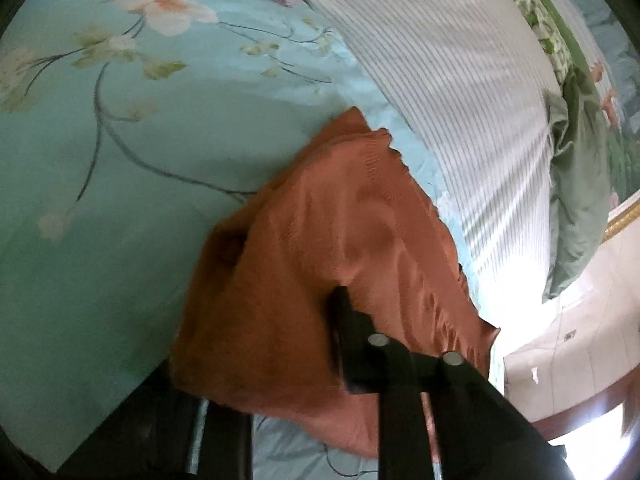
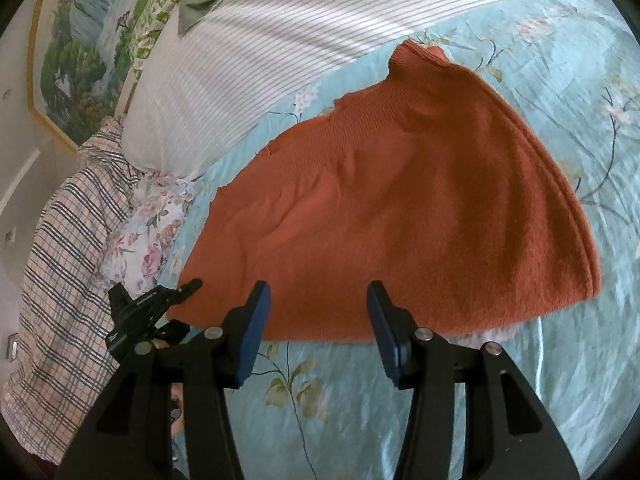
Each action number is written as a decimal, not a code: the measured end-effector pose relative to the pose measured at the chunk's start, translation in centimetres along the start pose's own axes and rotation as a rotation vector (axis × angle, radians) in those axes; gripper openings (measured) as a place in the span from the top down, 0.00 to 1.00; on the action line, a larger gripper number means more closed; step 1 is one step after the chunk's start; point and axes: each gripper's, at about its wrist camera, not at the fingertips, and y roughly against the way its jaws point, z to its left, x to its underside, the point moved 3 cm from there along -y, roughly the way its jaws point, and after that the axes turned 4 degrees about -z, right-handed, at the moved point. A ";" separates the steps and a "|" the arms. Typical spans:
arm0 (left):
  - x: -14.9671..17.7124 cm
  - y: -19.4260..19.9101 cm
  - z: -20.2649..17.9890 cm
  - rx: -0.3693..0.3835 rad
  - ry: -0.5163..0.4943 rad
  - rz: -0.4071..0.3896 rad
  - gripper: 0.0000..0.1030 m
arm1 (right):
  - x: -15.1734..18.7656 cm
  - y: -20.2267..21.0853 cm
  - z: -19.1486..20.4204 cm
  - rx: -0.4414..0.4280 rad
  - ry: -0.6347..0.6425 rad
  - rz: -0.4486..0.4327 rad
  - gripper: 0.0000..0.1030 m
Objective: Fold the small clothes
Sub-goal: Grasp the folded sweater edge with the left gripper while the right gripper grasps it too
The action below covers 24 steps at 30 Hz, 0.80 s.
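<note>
Orange knit garment [image 2: 400,208] on floral bedsheet [image 2: 560,60] — no containers

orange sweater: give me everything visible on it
The orange sweater looks like a soft rust-orange knit, with a ribbed band along its far edge and a collar-like tab at the far corner. It lies mostly flat on the teal floral bedspread, apparently already folded over. The left gripper is shut on a bunched edge, lifting it; the right gripper hangs open just short of the near hem.
</note>
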 end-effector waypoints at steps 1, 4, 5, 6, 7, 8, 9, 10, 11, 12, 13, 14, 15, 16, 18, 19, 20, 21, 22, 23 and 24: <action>0.0 0.3 -0.5 -0.003 -0.020 -0.008 0.88 | -0.4 -0.1 -0.2 -0.004 -0.002 0.003 0.50; 0.1 1.7 -4.3 0.006 -0.151 -0.043 0.93 | -1.1 0.3 -0.5 -0.012 -0.023 -0.010 0.50; 0.2 2.1 -5.4 0.022 -0.182 -0.050 0.94 | -1.7 0.3 -0.8 -0.007 -0.024 -0.009 0.50; 0.4 2.5 -6.7 0.039 -0.217 -0.056 0.94 | -2.3 0.4 -1.1 -0.003 -0.023 -0.010 0.50; 0.8 2.7 -8.3 0.057 -0.262 -0.058 0.94 | -2.8 0.4 -1.4 -0.008 -0.026 -0.011 0.50; 1.5 2.7 -10.4 0.078 -0.321 -0.053 0.94 | -3.4 0.4 -1.8 -0.015 -0.032 -0.004 0.50; 2.2 2.7 -11.9 0.093 -0.369 -0.046 0.94 | -4.0 0.4 -2.1 -0.019 -0.036 0.004 0.50; 3.5 2.5 -14.2 0.116 -0.437 -0.037 0.94 | -4.5 0.3 -2.4 -0.026 -0.038 0.010 0.50; 4.7 2.2 -15.8 0.134 -0.489 -0.024 0.94 | -5.1 0.3 -2.7 -0.033 -0.040 0.019 0.50; 5.8 1.9 -17.0 0.139 -0.533 -0.014 0.94 | -5.6 0.1 -3.0 -0.045 -0.045 0.028 0.50; 7.0 1.4 -18.0 0.135 -0.575 -0.008 0.94 | -6.0 -0.1 -3.3 -0.056 -0.054 0.039 0.50; 8.5 0.7 -19.0 0.130 -0.622 0.007 0.94 | -6.4 -0.4 -3.7 -0.068 -0.065 0.054 0.50; 10.0 -0.1 -19.8 0.124 -0.667 0.029 0.94 | -6.7 -0.7 -3.9 -0.079 -0.073 0.068 0.50; 11.5 -0.8 -20.3 0.117 -0.707 0.046 0.94 | -6.9 -1.1 -4.0 -0.088 -0.078 0.085 0.50; 14.3 -2.3 -20.8 0.096 -0.788 0.076 0.94 | -7.2 -2.3 -4.0 -0.099 -0.075 0.122 0.50; 15.6 -3.0 -20.8 0.083 -0.816 0.093 0.94 | -7.3 -3.0 -3.8 -0.102 -0.073 0.145 0.50; 16.6 -3.5 -20.7 0.076 -0.836 0.109 0.94 | -7.4 -3.7 -3.7 -0.106 -0.078 0.162 0.50; 17.6 -4.2 -20.5 0.055 -0.859 0.122 0.94 | -7.5 -4.5 -3.6 -0.111 -0.085 0.174 0.47; 18.0 -4.5 -20.4 0.042 -0.873 0.121 0.94 | -7.6 -5.3 -3.5 -0.121 -0.091 0.186 0.41; 18.2 -4.6 -20.2 0.039 -0.879 0.121 0.94 | -7.7 -5.9 -3.4 -0.130 -0.094 0.195 0.38; 18.2 -4.5 -20.1 0.041 -0.879 0.120 0.94 | -7.9 -6.6 -3.4 -0.136 -0.098 0.206 0.35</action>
